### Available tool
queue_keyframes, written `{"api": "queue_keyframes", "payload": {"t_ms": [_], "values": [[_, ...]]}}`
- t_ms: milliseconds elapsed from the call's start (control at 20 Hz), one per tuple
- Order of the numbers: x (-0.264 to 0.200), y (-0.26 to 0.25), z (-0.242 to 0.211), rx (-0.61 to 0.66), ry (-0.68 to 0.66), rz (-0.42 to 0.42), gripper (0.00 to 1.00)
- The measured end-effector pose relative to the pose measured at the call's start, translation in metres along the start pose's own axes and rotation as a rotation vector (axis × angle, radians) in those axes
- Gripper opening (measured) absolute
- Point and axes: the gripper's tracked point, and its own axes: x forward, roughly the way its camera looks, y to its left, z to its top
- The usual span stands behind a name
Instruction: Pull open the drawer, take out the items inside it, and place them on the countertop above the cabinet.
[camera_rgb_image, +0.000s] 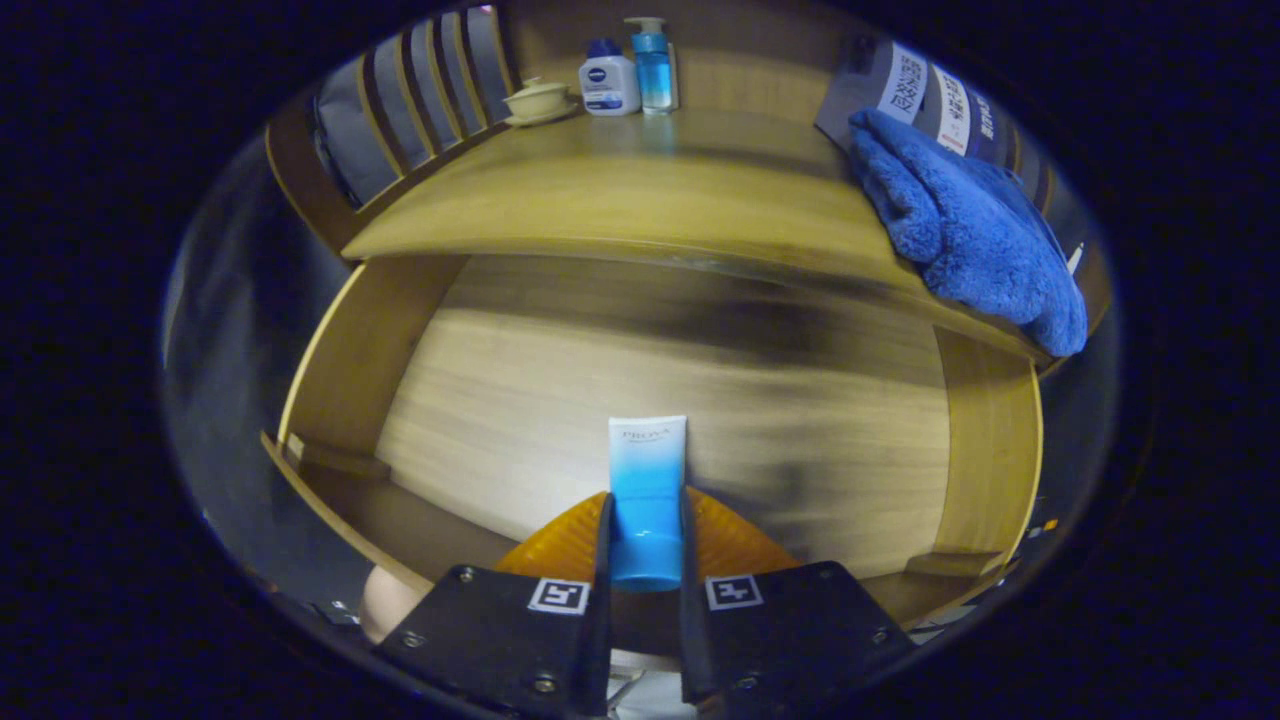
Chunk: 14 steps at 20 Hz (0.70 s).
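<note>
My gripper (646, 545) has its two fingers closed nearly together, each pressing a side of a blue-and-white plastic squeeze tube (647, 495). The tube stands upright between them, cap end down by the finger bases and its flat white crimped end rising past the fingertips. Just behind the tube's lower part sits a ribbed orange rounded object (735, 540), showing on both sides of the fingers; I cannot tell what it is.

Below and beyond the tube lies the open light-wood drawer (350, 370), its pale floor bare and blurred, its side walls curving away on both sides.

Above the drawer runs the wooden countertop (600, 190). A fluffy blue towel (960, 230) hangs over its right end. At the far back stand a white lotion bottle with a blue cap (609, 82) and, just beside it, a clear blue pump bottle (654, 62). Left of them rests a cream ceramic lidded cup on a saucer (540, 100), near a slatted wooden rack (420, 95).
</note>
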Motion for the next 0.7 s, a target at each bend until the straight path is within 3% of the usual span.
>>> {"api": "queue_keyframes", "payload": {"t_ms": [350, 500, 700], "values": [[-0.061, 0.024, 0.052, 0.014, -0.151, 0.089, 0.28], [-0.088, 0.022, 0.089, 0.032, -0.239, 0.097, 0.28], [-0.088, 0.005, 0.132, 0.085, -0.338, 0.060, 0.28]]}}
